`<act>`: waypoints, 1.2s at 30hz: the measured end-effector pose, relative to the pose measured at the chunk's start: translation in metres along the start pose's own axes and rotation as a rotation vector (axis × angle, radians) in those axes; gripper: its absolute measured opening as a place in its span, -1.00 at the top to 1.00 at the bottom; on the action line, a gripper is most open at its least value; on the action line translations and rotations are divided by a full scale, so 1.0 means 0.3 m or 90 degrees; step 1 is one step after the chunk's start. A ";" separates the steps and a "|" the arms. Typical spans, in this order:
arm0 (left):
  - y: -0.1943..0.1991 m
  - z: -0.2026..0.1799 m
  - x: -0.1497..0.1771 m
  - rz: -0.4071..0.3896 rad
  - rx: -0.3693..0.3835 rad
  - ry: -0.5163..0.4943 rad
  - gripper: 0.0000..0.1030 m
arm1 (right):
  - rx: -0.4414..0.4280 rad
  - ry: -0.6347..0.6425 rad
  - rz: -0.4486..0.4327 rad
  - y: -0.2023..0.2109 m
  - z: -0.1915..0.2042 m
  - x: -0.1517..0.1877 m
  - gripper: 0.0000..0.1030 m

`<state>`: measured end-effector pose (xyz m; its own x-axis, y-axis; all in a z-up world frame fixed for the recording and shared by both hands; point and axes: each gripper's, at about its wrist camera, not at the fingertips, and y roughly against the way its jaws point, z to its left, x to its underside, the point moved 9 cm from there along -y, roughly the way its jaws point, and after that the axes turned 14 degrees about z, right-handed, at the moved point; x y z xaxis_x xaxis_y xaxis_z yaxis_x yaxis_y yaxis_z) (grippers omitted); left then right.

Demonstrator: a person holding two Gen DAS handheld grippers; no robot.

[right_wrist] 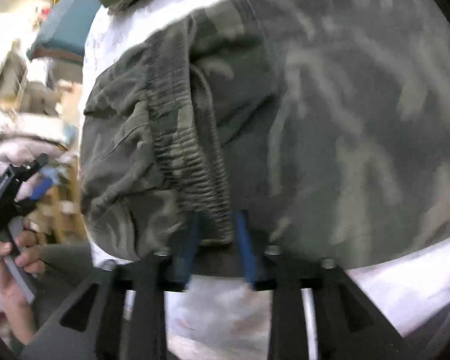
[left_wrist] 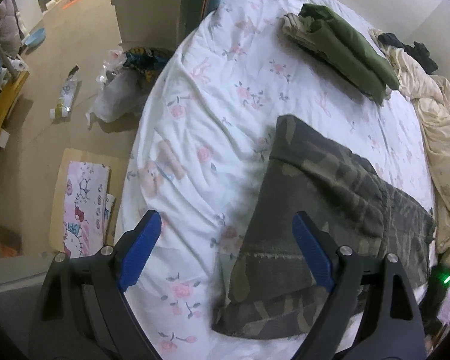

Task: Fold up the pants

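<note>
- The camouflage pants (left_wrist: pixel 330 210) lie on the bed (left_wrist: pixel 225 90), on a white sheet printed with pink flowers, in a folded stack near the bed's near edge.
- In the right wrist view the same camouflage pants (right_wrist: pixel 315 105) fill most of the frame; the ribbed elastic waistband (right_wrist: pixel 189 156) runs toward the camera.
- The left gripper (left_wrist: pixel 228 234) hovers above the bed with its blue-padded fingers (left_wrist: pixel 141 249) spread wide and released; nothing is between them. One finger stands over bare sheet, the other over the near part of the pants.
- The right gripper (right_wrist: pixel 217 225) points down at the waistband. Its blue fingers (right_wrist: pixel 192 240) stand on either side of the waistband's end, partly apart; the picture is blurred, and pad contact with the fabric cannot be told.
- A hand (right_wrist: pixel 18 252) at the left edge of the right wrist view holds the handle of the left gripper (right_wrist: pixel 30 177).
- A folded olive-green garment (left_wrist: pixel 348 48) lies farther up the bed, well apart from the pants, on top of a beige piece of cloth.
- A rumpled cream blanket (left_wrist: pixel 435 138) runs along the far side of the bed, with a dark item on its upper end.
- On the floor beside the bed: a clear plastic bag (left_wrist: pixel 120 96), its contents unclear, a blue basin (left_wrist: pixel 34 36) farther off, and a flat pink cartoon-printed package (left_wrist: pixel 84 204).
</note>
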<state>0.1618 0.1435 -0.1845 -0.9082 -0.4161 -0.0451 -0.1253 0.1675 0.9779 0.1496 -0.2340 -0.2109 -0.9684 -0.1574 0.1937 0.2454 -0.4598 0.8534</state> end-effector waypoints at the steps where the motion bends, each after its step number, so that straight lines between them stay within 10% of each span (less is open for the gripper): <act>1: -0.004 0.002 0.007 0.005 0.002 -0.003 -0.68 | 0.035 0.034 -0.017 0.065 0.018 -0.020 -0.02; 8: -0.137 -0.004 0.128 0.105 0.005 -0.049 -0.68 | 0.082 0.281 -0.056 0.266 0.391 -0.297 -0.05; 14: -0.227 -0.078 0.247 0.182 0.041 -0.118 -0.65 | 0.075 0.377 0.011 0.048 0.652 -0.527 -0.05; 20: -0.272 -0.104 0.266 0.223 0.089 -0.123 0.37 | 0.126 0.416 0.062 -0.191 0.713 -0.625 0.04; 22: -0.282 -0.115 0.275 0.230 0.081 -0.144 0.71 | 0.146 0.440 0.074 -0.224 0.707 -0.633 1.00; 24: -0.284 -0.125 0.281 0.237 0.083 -0.155 0.88 | 0.153 0.472 0.036 -0.180 0.720 -0.627 1.00; 28: -0.276 -0.144 0.284 0.229 0.064 -0.185 0.91 | 0.135 0.475 -0.067 -0.021 0.769 -0.678 1.00; 36: -0.289 -0.162 0.281 0.235 0.040 -0.155 0.73 | 0.211 0.414 -0.046 -0.054 0.673 -0.725 0.88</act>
<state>0.1155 0.0503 -0.2632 -0.9632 -0.0976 0.2506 0.2077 0.3218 0.9237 0.3470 -0.0158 -0.1693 -0.7341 -0.6706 -0.1065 0.0559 -0.2159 0.9748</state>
